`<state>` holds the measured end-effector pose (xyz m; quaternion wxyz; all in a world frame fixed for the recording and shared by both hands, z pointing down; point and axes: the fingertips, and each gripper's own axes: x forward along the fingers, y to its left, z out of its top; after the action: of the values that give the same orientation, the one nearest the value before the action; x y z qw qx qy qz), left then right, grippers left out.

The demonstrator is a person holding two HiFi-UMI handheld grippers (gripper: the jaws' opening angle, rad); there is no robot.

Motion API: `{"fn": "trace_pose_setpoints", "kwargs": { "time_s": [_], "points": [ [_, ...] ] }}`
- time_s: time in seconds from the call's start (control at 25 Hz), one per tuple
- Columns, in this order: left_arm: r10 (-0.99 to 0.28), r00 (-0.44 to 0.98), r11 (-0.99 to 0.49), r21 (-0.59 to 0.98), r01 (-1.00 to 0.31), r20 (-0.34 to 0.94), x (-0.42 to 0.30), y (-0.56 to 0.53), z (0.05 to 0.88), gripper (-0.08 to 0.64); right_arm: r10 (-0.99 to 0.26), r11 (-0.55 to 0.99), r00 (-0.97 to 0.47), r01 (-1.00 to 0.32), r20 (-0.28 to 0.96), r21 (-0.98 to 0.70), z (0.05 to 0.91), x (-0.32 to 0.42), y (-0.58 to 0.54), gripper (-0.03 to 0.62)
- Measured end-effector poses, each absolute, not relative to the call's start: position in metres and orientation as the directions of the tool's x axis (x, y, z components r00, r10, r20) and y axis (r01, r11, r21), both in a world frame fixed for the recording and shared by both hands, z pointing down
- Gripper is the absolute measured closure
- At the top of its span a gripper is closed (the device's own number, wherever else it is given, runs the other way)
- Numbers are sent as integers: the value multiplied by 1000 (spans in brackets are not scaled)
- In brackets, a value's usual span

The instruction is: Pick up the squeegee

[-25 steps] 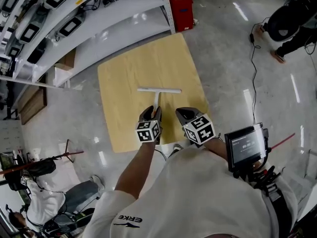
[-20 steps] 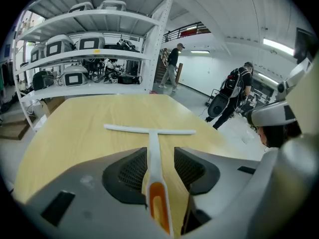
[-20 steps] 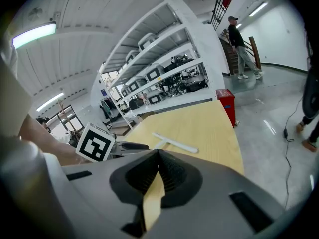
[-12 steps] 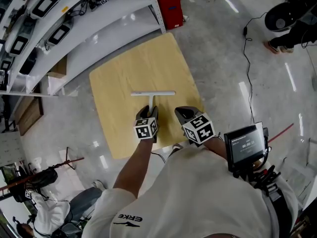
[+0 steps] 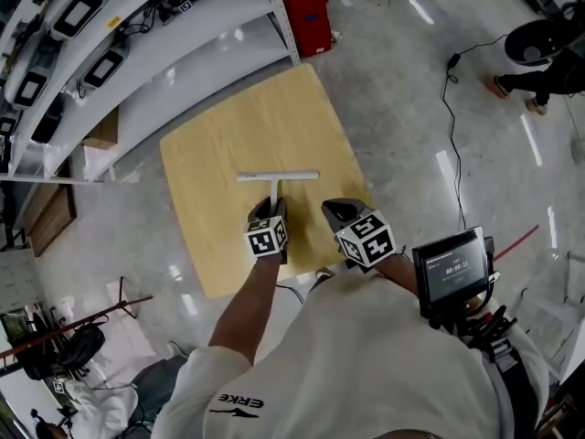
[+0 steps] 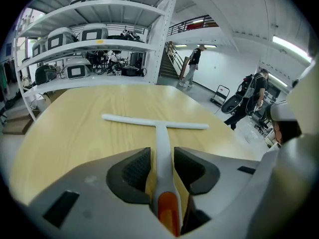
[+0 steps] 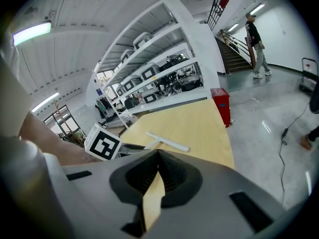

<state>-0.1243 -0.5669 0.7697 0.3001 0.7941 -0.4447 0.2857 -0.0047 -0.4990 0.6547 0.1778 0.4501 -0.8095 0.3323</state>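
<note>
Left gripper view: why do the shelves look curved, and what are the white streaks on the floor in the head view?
Left gripper view: the wide-angle lens bows the shelves and darkens the corners. Head view: overhead light glares off the glossy floor.

right gripper (image 7: 158, 156): jaw tips together, nothing between | squeegee (image 7: 167, 142): flat on wooden table (image 7: 199, 128) | left gripper (image 7: 141, 147): at its handle | red crate (image 7: 221, 103): beyond table, beside shelves (image 7: 164, 68) | person (image 7: 255, 39): on stairs
</note>
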Motion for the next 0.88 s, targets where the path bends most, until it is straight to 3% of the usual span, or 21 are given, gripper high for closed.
{"fn": "trace_pose_setpoints", "kwargs": {
  "time_s": [0.24, 0.88],
  "points": [
    [-545, 428, -427, 201, -882, 721, -127, -570, 771, 474, -604, 382, -532, -847, 593, -369, 656, -3, -500, 588],
    [-607, 429, -374, 236, -897, 669, -139, -559, 754, 479, -596, 427, -557, -830, 579, -358, 651, -11, -501, 588]
  ]
}}
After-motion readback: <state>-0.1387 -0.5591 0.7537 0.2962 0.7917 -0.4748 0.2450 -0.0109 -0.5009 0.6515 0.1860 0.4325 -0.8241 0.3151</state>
